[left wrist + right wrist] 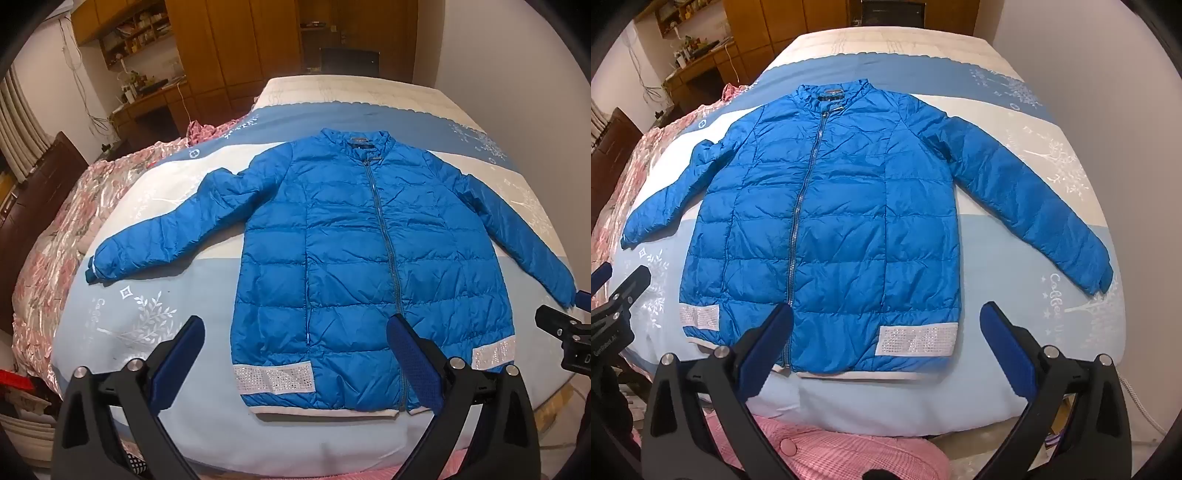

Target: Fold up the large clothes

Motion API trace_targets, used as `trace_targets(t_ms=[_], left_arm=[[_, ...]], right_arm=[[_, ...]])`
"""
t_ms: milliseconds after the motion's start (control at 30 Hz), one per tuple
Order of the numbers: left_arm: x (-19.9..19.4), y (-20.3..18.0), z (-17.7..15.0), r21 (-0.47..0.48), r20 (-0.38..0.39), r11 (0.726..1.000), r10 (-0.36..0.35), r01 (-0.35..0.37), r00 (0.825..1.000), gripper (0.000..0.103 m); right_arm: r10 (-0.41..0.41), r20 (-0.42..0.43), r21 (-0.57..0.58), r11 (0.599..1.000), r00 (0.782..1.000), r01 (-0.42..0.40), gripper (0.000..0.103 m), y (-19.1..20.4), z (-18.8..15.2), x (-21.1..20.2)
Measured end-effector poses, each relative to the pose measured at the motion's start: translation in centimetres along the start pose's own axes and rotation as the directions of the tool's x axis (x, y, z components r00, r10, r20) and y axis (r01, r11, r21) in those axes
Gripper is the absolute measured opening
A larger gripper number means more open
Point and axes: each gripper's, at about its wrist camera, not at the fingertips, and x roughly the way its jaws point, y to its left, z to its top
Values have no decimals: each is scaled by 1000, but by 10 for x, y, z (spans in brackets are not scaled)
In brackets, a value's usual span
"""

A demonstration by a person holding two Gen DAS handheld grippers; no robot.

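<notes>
From my left wrist view, my left tongs [295,343] stand wide open and hold nothing. The blue jacket [351,240] lies flat on the bed [166,295], zipped, collar toward the far edge, hem near the near edge, both sleeves spread to the sides.

From my right wrist view, my right tongs [886,332] are also fully open and empty, above the hem of the jacket [849,221].
</notes>
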Motion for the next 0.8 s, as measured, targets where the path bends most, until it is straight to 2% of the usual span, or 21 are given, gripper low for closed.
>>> trace_targets(t_ms=[800], left_arm=[[-5, -4, 2, -6, -3, 1000, -10, 10, 1000, 99]], right_arm=[[-12, 13, 4, 1000, 1000, 12, 100, 1, 1, 1]])
